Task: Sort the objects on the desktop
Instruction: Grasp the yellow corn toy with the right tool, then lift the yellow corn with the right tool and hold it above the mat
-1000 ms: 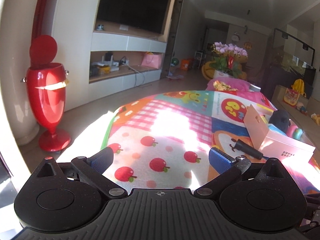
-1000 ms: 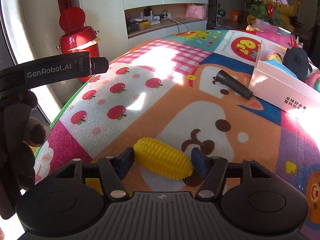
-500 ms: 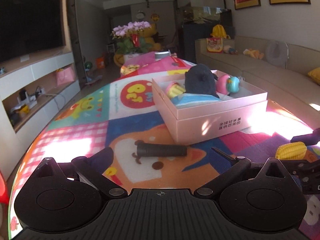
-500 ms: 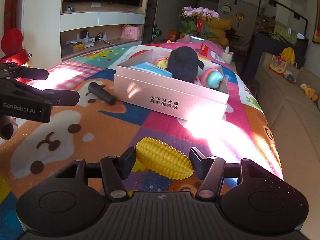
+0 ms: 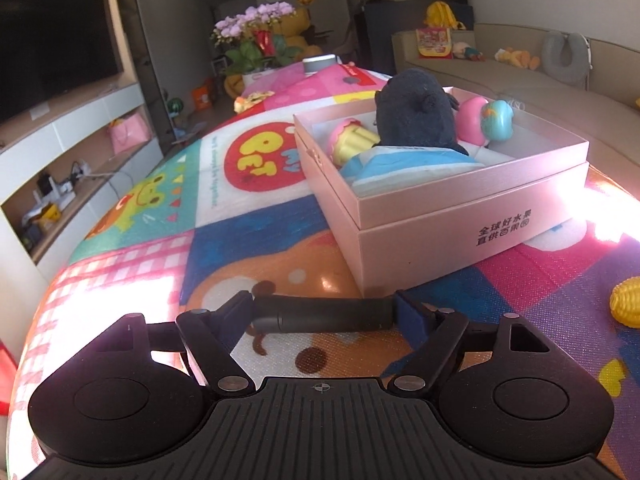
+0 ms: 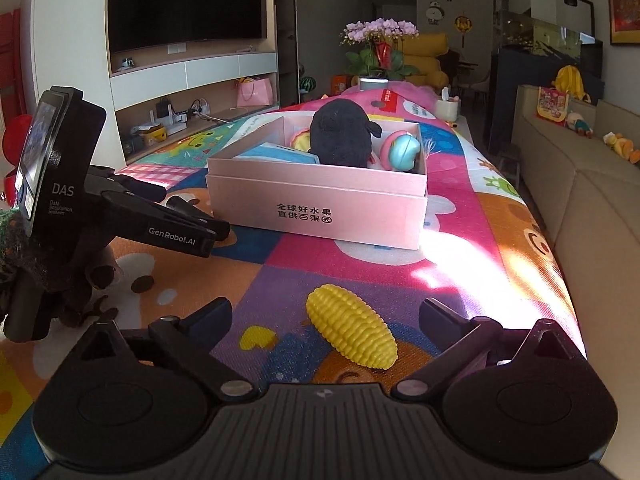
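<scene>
A black cylinder (image 5: 320, 314) lies crosswise on the colourful mat, between the fingers of my left gripper (image 5: 326, 312); the jaws stand wide at its two ends. A yellow toy corn (image 6: 352, 332) lies on the mat between the fingers of my right gripper (image 6: 326, 316), which is open and not touching it; the corn also shows at the right edge of the left wrist view (image 5: 626, 306). A pink box (image 6: 320, 208) beyond holds a black plush (image 6: 340, 134), a blue item, a cupcake toy and a pink-blue ball. The left gripper body (image 6: 132, 216) shows left of the box.
The pink box (image 5: 460, 220) stands just beyond the cylinder. A beige sofa (image 6: 580, 184) runs along the mat's right edge. A TV cabinet (image 6: 192, 72) is at left, flowers (image 6: 380, 40) at the far end of the mat.
My right gripper has opened and let go of the corn, which now lies on the mat. My left gripper has moved forward and down until the black cylinder is between its fingers.
</scene>
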A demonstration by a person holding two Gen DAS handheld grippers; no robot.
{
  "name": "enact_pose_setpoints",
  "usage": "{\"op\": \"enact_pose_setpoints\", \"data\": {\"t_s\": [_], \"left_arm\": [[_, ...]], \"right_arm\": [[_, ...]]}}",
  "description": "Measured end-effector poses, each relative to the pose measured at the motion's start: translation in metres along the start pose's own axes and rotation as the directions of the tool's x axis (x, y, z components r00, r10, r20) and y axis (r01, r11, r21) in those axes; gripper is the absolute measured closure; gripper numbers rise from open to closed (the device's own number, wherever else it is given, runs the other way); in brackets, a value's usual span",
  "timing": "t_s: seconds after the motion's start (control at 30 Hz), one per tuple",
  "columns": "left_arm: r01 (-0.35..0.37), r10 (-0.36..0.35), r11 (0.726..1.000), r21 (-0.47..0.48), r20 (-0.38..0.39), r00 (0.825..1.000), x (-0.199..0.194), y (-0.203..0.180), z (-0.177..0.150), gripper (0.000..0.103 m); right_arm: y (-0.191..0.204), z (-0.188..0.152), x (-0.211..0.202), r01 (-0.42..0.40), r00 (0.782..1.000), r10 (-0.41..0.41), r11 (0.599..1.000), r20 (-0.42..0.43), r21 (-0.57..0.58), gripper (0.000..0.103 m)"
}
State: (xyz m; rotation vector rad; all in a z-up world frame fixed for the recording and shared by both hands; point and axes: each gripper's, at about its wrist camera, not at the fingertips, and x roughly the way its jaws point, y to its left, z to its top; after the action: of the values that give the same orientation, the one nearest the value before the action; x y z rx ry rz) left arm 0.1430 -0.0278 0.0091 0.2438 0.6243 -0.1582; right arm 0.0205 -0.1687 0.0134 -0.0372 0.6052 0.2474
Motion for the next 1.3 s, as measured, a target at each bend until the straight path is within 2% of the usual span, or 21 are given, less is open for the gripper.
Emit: {"op": "enact_pose_setpoints", "data": {"t_s": [0.17, 0.23, 0.33, 0.43, 0.5, 0.6, 0.67, 0.73, 0.87, 1.07, 1.13, 1.23, 1.3], "left_arm": [[0.014, -0.014, 0.998, -0.060, 0.002, 1.000, -0.024, -0.002, -0.014, 0.022], [0.033, -0.033, 0.997, -0.063, -0.007, 0.999, -0.043, -0.011, -0.023, 0.022], [0.021, -0.022, 0.998, -0.056, -0.015, 1.000, -0.078, -0.032, -0.039, 0.022], [0.047, -0.049, 0.991, -0.129, -0.014, 0.999, -0.102, -0.039, -0.054, 0.022], [0.062, -0.064, 0.983, -0.174, -0.010, 0.998, -0.113, -0.041, -0.063, 0.022], [0.070, -0.072, 0.984, -0.166, -0.004, 0.997, -0.120, -0.046, -0.072, 0.018], [0.074, -0.075, 0.983, -0.167, -0.001, 0.997, -0.118, -0.047, -0.075, 0.013], [0.085, -0.087, 0.979, -0.186, -0.005, 0.996, -0.115, -0.045, -0.075, 0.012], [0.105, -0.107, 0.971, -0.214, 0.005, 0.994, -0.115, -0.041, -0.076, 0.008], [0.110, -0.110, 0.967, -0.228, 0.011, 0.994, -0.117, -0.039, -0.078, 0.007], [0.111, -0.111, 0.967, -0.230, 0.010, 0.994, -0.117, -0.039, -0.078, 0.006], [0.110, -0.112, 0.965, -0.239, 0.006, 0.994, -0.116, -0.038, -0.079, 0.006], [0.111, -0.113, 0.964, -0.243, 0.005, 0.994, -0.116, -0.037, -0.079, 0.006]], "right_arm": [[0.000, 0.000, 0.001, -0.001, 1.000, 0.001, 1.000, -0.003, 0.001, 0.000], [0.001, 0.000, 0.001, -0.006, 1.000, 0.006, 1.000, -0.004, -0.002, 0.000], [0.002, 0.000, 0.003, -0.013, 1.000, 0.013, 1.000, -0.018, -0.012, 0.000], [0.006, -0.001, 0.002, 0.003, 1.000, -0.003, 0.999, -0.019, -0.035, 0.000], [0.005, -0.002, -0.003, 0.011, 1.000, -0.011, 0.999, -0.008, -0.039, 0.000], [-0.001, -0.006, -0.011, 0.016, 0.999, -0.018, 0.998, -0.028, -0.062, 0.000], [-0.007, -0.008, -0.015, 0.043, 0.998, -0.047, 0.995, -0.041, -0.089, 0.000], [-0.013, -0.008, -0.016, 0.085, 0.994, -0.092, 0.988, -0.055, -0.127, 0.000], [-0.024, -0.008, -0.010, 0.222, 0.971, -0.235, 0.954, -0.041, -0.200, 0.000], [-0.027, -0.004, -0.005, 0.313, 0.947, -0.322, 0.915, 0.006, -0.255, 0.000], [-0.028, -0.002, -0.008, 0.284, 0.957, -0.290, 0.929, 0.010, -0.235, 0.000], [-0.031, 0.004, -0.015, 0.137, 0.989, -0.143, 0.979, -0.027, -0.151, 0.000], [-0.028, 0.006, -0.013, 0.068, 0.997, -0.072, 0.990, -0.031, -0.124, 0.000]]}}
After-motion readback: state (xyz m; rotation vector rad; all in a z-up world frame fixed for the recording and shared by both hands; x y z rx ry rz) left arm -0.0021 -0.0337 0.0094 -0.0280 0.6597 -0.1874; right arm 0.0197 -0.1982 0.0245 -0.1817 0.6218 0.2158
